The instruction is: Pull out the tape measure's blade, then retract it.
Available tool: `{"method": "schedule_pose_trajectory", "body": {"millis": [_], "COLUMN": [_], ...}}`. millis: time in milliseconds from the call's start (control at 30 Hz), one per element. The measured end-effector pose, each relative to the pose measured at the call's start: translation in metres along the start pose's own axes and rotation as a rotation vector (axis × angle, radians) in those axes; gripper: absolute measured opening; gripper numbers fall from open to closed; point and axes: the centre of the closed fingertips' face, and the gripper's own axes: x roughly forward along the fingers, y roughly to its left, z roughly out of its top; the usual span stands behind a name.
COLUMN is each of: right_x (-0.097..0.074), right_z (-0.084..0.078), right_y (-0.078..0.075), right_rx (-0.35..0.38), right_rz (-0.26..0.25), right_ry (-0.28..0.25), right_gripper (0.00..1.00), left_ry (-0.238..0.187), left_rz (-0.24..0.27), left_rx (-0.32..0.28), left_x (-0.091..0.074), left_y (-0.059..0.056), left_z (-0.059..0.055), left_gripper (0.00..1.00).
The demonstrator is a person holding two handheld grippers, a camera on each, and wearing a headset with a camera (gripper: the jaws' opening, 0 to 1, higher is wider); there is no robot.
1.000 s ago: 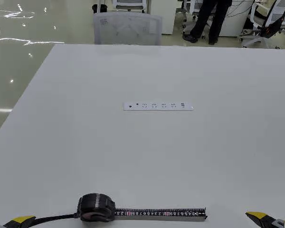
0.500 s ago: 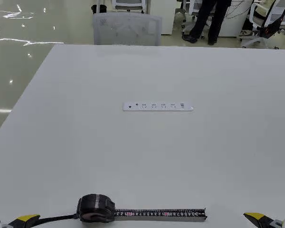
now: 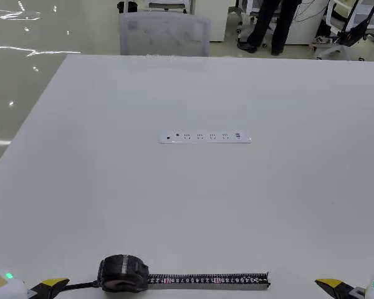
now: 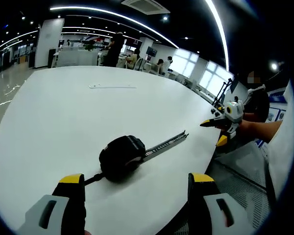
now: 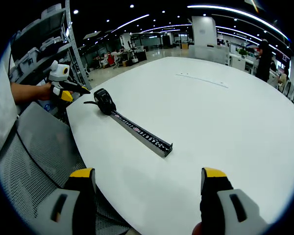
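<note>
A black tape measure case (image 3: 123, 274) lies on the white table (image 3: 193, 199) near its front edge. Its dark blade (image 3: 209, 280) is pulled out to the right and lies flat. The left gripper (image 3: 55, 284) sits just left of the case, by the case's black wrist strap (image 3: 84, 286). In the left gripper view the left gripper (image 4: 136, 178) is open, with the case (image 4: 121, 155) a little ahead of the jaws, untouched. The right gripper (image 3: 327, 285) stands right of the blade's end. In the right gripper view it (image 5: 148, 172) is open and the blade tip (image 5: 165, 147) lies ahead, apart from it.
A white power strip (image 3: 205, 137) is set in the middle of the table. A grey mesh chair (image 3: 164, 34) stands at the far edge, and a person (image 3: 271, 25) stands beyond it. Glossy floor lies to the left.
The left gripper has moved right, closer to the tape measure case. The tape measure and its blade lie as before. The head camera has tilted slightly.
</note>
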Motion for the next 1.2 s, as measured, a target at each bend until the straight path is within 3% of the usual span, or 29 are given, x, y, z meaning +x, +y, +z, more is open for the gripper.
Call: {"method": "schedule_pose_trajectory", "body": {"millis": [333, 700, 1200], "right_x": [0.003, 0.005, 0.005], "right_z": [0.004, 0.003, 0.002], "right_y": [0.001, 0.0, -0.002], "right_rx": [-0.003, 0.001, 0.004], "right_rz": [0.006, 0.011, 0.01], "right_ry": [-0.006, -0.005, -0.003], "right_gripper": [0.89, 0.9, 0.89], "left_ry": [0.015, 0.021, 0.025], "left_rz": [0.013, 0.018, 0.026], "left_rx": [-0.008, -0.059, -0.084], "left_x": [0.018, 0.038, 0.051], "left_y": [0.002, 0.001, -0.001], "left_z": [0.006, 0.008, 0.007], "left_gripper": [0.82, 0.82, 0.8]}}
